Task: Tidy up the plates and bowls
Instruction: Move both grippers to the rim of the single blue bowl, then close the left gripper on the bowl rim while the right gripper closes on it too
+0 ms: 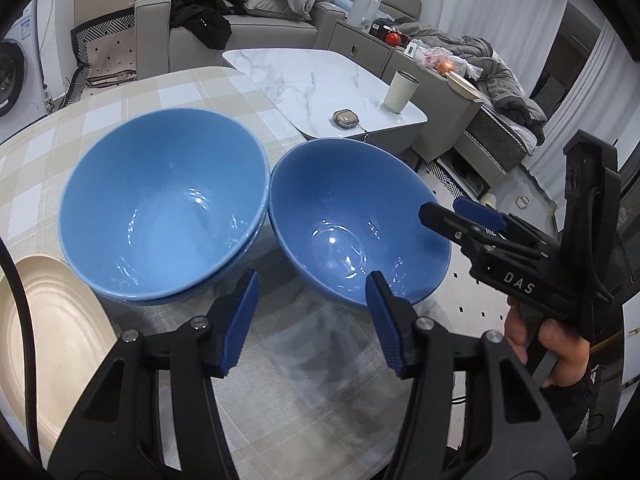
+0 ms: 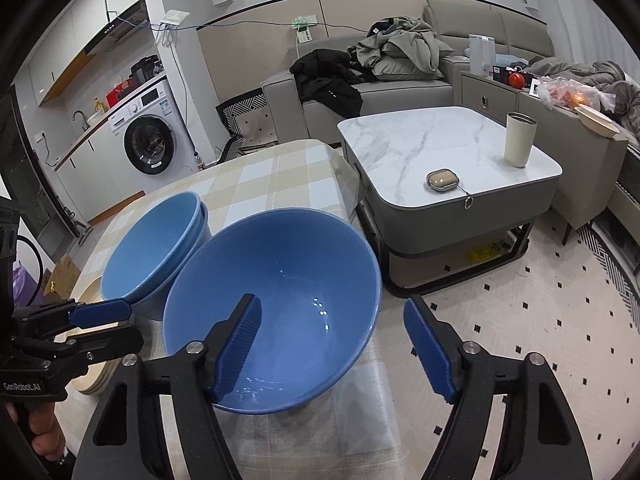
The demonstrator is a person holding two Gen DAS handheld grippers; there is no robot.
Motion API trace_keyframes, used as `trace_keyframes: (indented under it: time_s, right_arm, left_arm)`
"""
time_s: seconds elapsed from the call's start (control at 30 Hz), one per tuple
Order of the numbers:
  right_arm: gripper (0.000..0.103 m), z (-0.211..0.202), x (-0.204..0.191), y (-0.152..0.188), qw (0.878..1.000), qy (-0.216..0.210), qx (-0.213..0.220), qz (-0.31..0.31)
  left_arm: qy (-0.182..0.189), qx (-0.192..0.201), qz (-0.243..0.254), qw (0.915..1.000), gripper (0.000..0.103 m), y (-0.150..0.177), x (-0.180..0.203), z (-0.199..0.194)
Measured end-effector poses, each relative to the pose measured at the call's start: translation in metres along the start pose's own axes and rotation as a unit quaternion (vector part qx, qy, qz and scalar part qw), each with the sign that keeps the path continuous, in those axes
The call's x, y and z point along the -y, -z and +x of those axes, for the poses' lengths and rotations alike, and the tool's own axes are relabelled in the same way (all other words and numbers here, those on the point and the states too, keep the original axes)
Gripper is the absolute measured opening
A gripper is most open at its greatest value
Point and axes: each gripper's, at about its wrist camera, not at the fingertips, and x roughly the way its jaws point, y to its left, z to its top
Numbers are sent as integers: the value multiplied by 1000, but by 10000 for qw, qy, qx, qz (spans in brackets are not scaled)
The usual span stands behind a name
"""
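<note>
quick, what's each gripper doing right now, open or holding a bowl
left gripper: open, holding nothing, its right finger at the near rim of the single blue bowl.
right gripper: open, straddling that bowl's right rim, one finger inside, not yet clamped.

Somebody's lived-in flat: sofa (image 2: 360, 88) piled with clothes (image 2: 400, 48), marble coffee table (image 2: 440, 140), washing machine (image 2: 148, 140) by the kitchen sink (image 2: 86, 120).

Blue bowl (image 2: 276, 292) upright beside stacked bowls (image 2: 154, 248) – cream plates (image 1: 52, 344) nr
</note>
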Motion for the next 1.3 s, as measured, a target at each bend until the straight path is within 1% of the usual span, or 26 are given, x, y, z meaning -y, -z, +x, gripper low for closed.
trace_keyframes:
  time_s: [0.1,0.17,0.23,0.27,0.33,0.4,0.6,0.67,0.8,0.9,1.0,1.13,1.3]
  right_arm:
    - [65,-1,3,1,10000,-10,42,27]
    - [63,0,5,1,9999,-84,50,72]
    - [59,3,7,1,9998,-123,17,126]
    - [58,4,8,2,9998,-118,0,140]
    - [55,8,9,3,9998,-103,-40,170]
    - [50,11,10,4,9997,-121,-70,203]
    - [36,18,11,5,9998,-22,-153,157]
    - [34,20,12,6,9997,-60,-178,179]
    - [31,23,11,8,9997,1,-221,121]
    - [31,22,10,9,9997,12,-220,68]
    - [31,22,10,9,9997,27,-222,59]
    - [31,22,11,10,9997,67,-218,52]
    - [31,19,10,10,9998,67,-187,19]
  left_arm:
    - [40,-57,-43,10000,48,-2,2,6]
    - [39,-63,-46,10000,47,-3,4,10]
    - [23,-77,-22,10000,43,-5,6,14]
    - [14,-92,-24,10000,42,-6,7,15]
    - [45,-117,-65,9999,35,-7,9,19]
    - [55,-153,-110,9998,31,-8,10,23]
    - [-109,-112,-92,9998,30,-9,12,31]
    - [-175,-168,-83,9997,29,-7,11,35]
    - [-157,-209,-125,9996,29,-6,8,40]
    - [-222,-193,-81,9995,29,-7,8,44]
    - [-316,-156,39,9994,25,-7,10,47]
    - [-377,-150,153,9991,25,-7,14,48]
    - [-376,-143,167,9991,25,-7,15,46]
